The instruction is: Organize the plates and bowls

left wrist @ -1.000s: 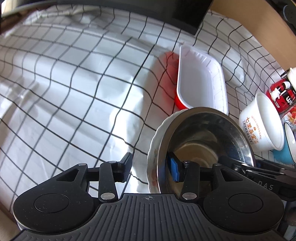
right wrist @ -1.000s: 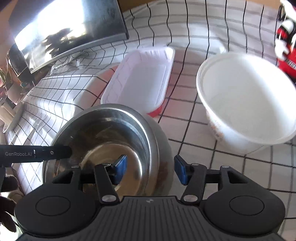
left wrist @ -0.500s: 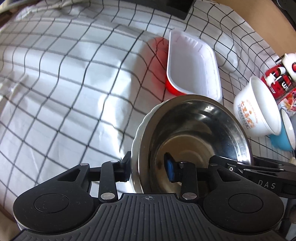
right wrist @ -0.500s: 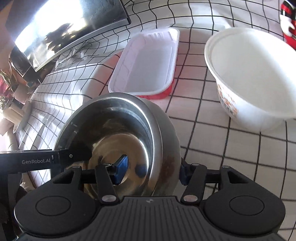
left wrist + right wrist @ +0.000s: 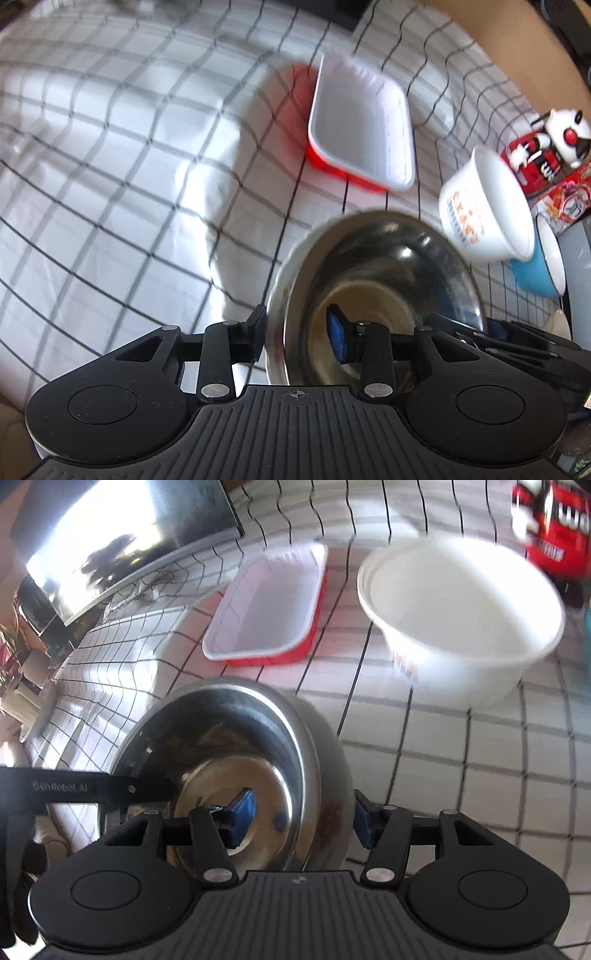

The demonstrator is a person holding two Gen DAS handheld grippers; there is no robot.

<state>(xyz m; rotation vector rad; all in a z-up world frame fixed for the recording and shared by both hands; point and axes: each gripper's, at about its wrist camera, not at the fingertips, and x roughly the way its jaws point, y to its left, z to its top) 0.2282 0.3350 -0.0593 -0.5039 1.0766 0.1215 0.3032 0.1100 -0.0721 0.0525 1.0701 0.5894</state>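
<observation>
White grid-checked tablecloth (image 5: 110, 192) lay beneath a round stainless-steel bowl (image 5: 388, 280). Left gripper (image 5: 301, 338) and right gripper (image 5: 299, 818) each clamped opposite sides of its rim. Behind the bowl sat a red rectangular tray (image 5: 364, 125); beside that, a white printed bowl (image 5: 461, 616).

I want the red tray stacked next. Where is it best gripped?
Grip the red tray's near short rim from above, one finger inside and one outside. It sits upright and open, with a thin flared white lip; that end faces both grippers and looks unobstructed.
</observation>
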